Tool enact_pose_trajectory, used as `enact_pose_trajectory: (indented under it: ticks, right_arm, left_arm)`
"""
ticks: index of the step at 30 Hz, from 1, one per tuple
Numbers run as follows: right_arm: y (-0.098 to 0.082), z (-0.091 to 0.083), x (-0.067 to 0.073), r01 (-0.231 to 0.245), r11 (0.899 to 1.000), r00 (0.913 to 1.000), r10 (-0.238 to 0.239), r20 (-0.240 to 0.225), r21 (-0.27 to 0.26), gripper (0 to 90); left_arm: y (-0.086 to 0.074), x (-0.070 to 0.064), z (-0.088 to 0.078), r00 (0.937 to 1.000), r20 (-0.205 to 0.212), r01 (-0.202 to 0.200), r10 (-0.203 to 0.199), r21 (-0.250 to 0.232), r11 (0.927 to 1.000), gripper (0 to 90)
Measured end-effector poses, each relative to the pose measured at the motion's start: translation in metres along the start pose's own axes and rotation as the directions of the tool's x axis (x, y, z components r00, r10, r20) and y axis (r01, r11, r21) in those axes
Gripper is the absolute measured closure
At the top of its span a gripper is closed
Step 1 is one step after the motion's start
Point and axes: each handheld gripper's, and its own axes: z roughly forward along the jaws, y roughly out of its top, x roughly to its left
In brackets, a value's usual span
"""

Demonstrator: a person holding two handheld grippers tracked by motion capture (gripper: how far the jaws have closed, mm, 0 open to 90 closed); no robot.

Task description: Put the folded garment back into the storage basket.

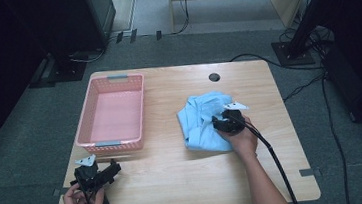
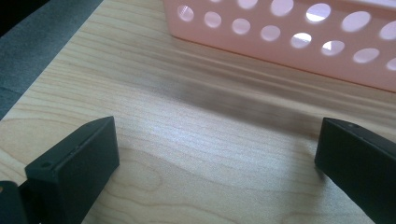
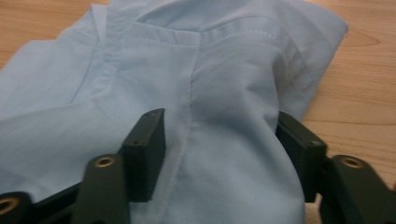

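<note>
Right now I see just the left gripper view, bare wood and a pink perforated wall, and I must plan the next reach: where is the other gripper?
Observer: The right gripper is at the near right part of a light blue shirt, which lies crumpled to the right of the pink basket.
Operator: Has it got hold?
Observer: In the right gripper view a raised fold of the shirt is bunched between its jaws, which press on it from both sides.
Operator: And where is my gripper on the table?
Observer: The left gripper is at the near left corner of the table, just in front of the basket.
</note>
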Motion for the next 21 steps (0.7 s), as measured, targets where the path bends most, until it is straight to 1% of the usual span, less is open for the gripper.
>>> enact_pose_trajectory:
  ticks: [1, 2, 4, 7, 9, 10, 14, 16, 21]
  right_arm:
    - [-0.001, -0.001, 0.0, 0.002, 1.0, 0.9999, -0.002, -0.01, -0.005, 46.7]
    - [-0.001, -0.001, 0.0, 0.0, 1.0, 0.9999, 0.0, -0.015, -0.009, 52.9]
    - [-0.002, -0.002, -0.001, -0.007, 1.0, 0.9995, 0.007, -0.03, -0.012, 62.1]
    - [-0.002, -0.004, 0.004, -0.019, 1.0, 0.9987, 0.018, -0.047, -0.007, 76.5]
    - [-0.001, -0.004, 0.007, -0.017, 1.0, 0.9992, 0.017, -0.037, -0.002, 78.0]
    - [-0.001, -0.004, 0.009, -0.024, 1.0, 0.9992, 0.024, -0.031, 0.002, 78.3]
    - [0.0, -0.008, 0.009, -0.058, 0.998, 0.9975, 0.058, -0.041, 0.008, 79.1]
    - [0.001, -0.012, 0.009, -0.073, 0.997, 0.9959, 0.073, -0.053, 0.003, 79.2]
    - [0.008, -0.025, 0.011, -0.082, 0.996, 0.9924, 0.078, -0.095, -0.035, 79.3]
  left_arm:
    - [0.0, 0.0, 0.0, 1.0, 0.0, 0.0, 0.0, -0.001, 1.0, 0.0]
    - [0.0, 0.0, 0.0, 1.0, 0.0, 0.0, 0.0, -0.001, 1.0, 0.0]
    - [0.0, 0.0, 0.0, 1.0, 0.0, 0.0, 0.0, 0.0, 1.0, 0.0]
    - [0.0, 0.0, 0.0, 1.0, 0.0, 0.0, 0.0, 0.0, 1.0, 0.0]
    - [0.0, 0.0, 0.0, 1.0, 0.0, 0.0, 0.0, 0.0, 1.0, 0.0]
    - [0.0, 0.0, 0.0, 1.0, 0.0, 0.0, 0.0, 0.0, 1.0, 0.0]
    - [0.0, 0.0, 0.0, 1.0, 0.0, 0.0, 0.0, 0.0, 1.0, 0.0]
    - [0.0, 0.0, 0.0, 1.0, 0.0, 0.001, -0.001, 0.0, 1.0, 0.0]
    - [0.0, 0.0, 0.0, 1.0, 0.0, 0.0, 0.0, -0.001, 1.0, 0.0]
